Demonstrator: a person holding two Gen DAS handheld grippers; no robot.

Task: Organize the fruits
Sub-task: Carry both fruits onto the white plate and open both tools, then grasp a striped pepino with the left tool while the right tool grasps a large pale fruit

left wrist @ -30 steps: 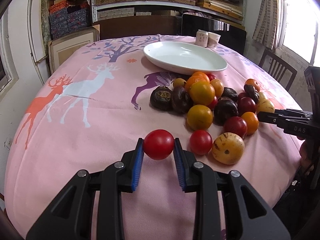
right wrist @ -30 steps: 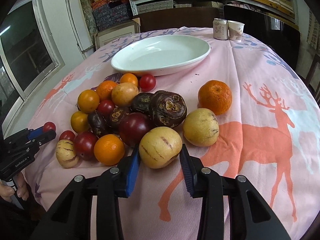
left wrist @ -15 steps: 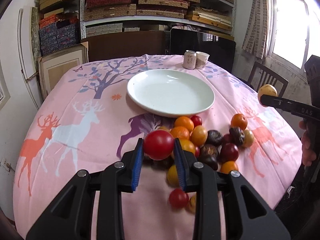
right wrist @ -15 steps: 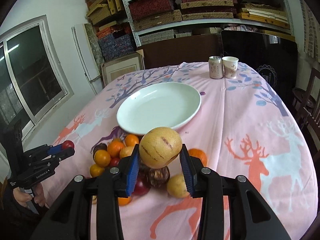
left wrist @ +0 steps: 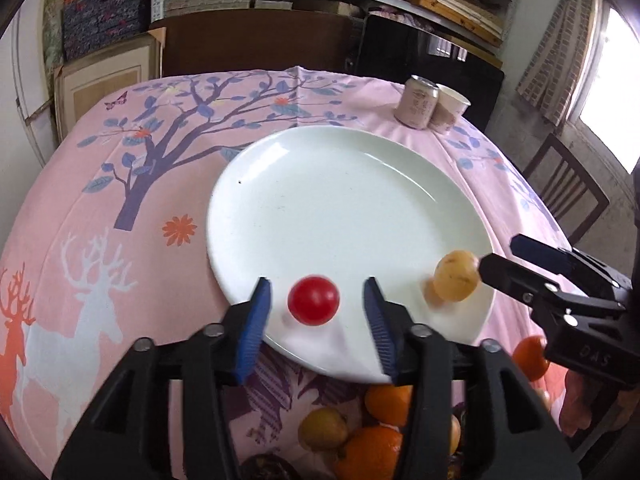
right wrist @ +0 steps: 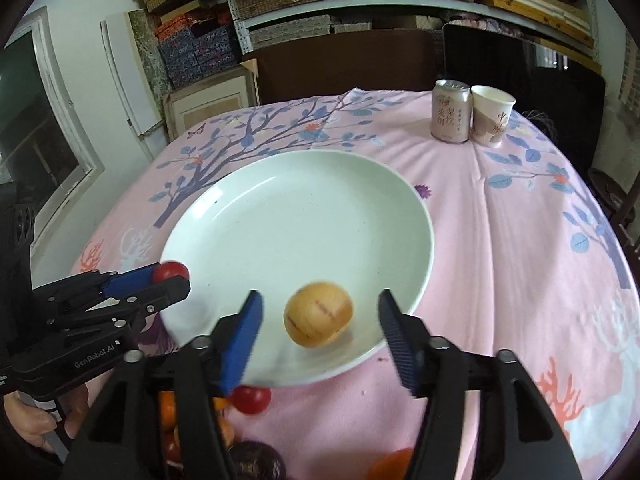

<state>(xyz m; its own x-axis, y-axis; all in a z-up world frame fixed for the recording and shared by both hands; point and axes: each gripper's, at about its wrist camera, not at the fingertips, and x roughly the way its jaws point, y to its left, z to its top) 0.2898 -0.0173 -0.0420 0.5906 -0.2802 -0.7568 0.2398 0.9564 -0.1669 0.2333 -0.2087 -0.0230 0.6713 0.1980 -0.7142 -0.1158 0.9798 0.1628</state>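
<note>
Both jaws are opening: the left gripper (left wrist: 316, 312) has released the red tomato (left wrist: 313, 300) and the right gripper (right wrist: 320, 320) the yellow fruit (right wrist: 318, 314), both at the lower rim of the white plate (right wrist: 280, 208). Risk: each fruit lands close to that near edge and may roll off onto the desk (right wrist: 520, 240). They may also collide.

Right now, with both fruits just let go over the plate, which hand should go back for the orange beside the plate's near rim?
Probably the left. Its opening gripper stands clear of the red tomato, and an orange lies just behind its right finger, below the plate. The right gripper, also opening, sits further over.
</note>
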